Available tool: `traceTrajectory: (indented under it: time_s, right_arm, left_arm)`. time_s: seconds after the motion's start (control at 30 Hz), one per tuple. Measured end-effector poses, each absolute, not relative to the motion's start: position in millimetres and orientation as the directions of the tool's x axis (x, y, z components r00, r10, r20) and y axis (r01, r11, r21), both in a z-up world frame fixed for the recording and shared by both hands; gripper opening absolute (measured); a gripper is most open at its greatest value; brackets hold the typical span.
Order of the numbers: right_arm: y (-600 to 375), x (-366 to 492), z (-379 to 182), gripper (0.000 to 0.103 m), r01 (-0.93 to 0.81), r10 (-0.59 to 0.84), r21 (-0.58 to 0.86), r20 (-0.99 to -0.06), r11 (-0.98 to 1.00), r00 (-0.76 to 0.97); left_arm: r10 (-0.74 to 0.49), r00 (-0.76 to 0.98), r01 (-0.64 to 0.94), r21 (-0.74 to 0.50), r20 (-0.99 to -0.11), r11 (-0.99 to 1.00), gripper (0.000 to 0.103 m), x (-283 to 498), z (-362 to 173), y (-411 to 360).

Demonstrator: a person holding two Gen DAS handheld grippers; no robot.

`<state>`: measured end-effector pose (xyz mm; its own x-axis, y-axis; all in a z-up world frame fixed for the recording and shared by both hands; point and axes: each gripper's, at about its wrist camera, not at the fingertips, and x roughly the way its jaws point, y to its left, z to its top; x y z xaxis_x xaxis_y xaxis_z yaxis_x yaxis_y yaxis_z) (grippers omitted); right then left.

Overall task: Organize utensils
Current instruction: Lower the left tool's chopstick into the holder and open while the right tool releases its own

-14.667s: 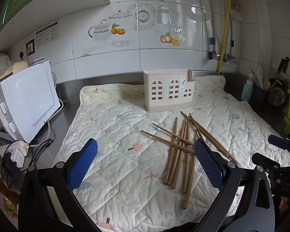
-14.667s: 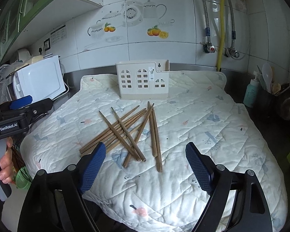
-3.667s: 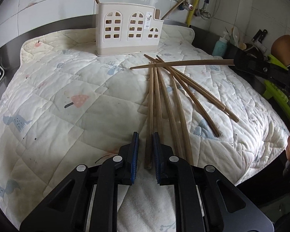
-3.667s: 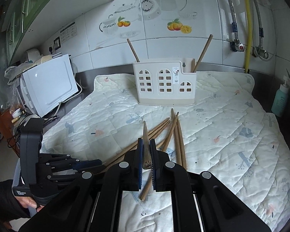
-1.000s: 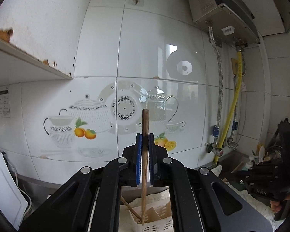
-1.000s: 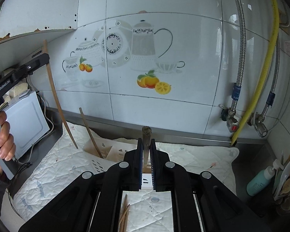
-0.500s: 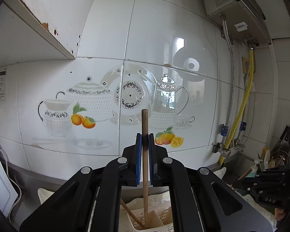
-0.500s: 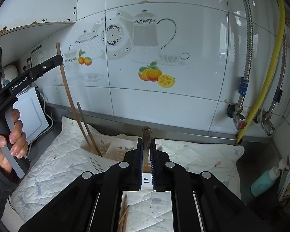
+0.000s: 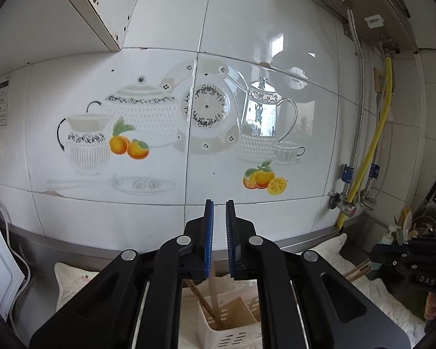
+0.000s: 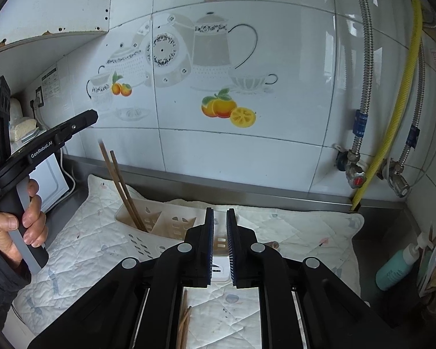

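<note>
- The quilted mat (image 10: pixel 290 232) covers the counter below the tiled wall (image 9: pixel 148 43).
- The cream utensil holder (image 10: pixel 160 226) stands on the mat, near the wall.
- The left gripper (image 9: pixel 219 241) hovers above the holder, its jaws opening, narrow, nothing pressed between them.
- The right gripper (image 10: pixel 219 241) is also opening, its narrow gap empty.
- Two chopsticks (image 10: pixel 122 186) lean in the holder's left compartment.
- Loose chopsticks (image 10: pixel 184 325) lie on the mat.
</note>
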<state>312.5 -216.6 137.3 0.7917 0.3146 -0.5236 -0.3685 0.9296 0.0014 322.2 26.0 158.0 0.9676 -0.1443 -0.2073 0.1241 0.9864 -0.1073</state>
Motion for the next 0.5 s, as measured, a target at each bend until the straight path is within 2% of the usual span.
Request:
traceTrajectory:
  time_s: [0.2, 0.5]
  right_arm:
    - [-228.3, 282.4, 145.9, 0.013, -0.359, 0.318, 0.01, -0.486, 0.933, 0.814]
    - [-229.4, 204.8, 116.5, 0.013, -0.374, 0.335, 0.007, -0.464, 0.927, 0.82]
  left_arm:
    - [-0.152, 0.968, 0.129, -0.126, -0.2, 0.984, 0.009, 294.0, 164.4, 30.0]
    - [-0.174, 0.956, 0.15, -0.116, -0.237, 0.982, 0.023, 220.1, 141.5, 28.2]
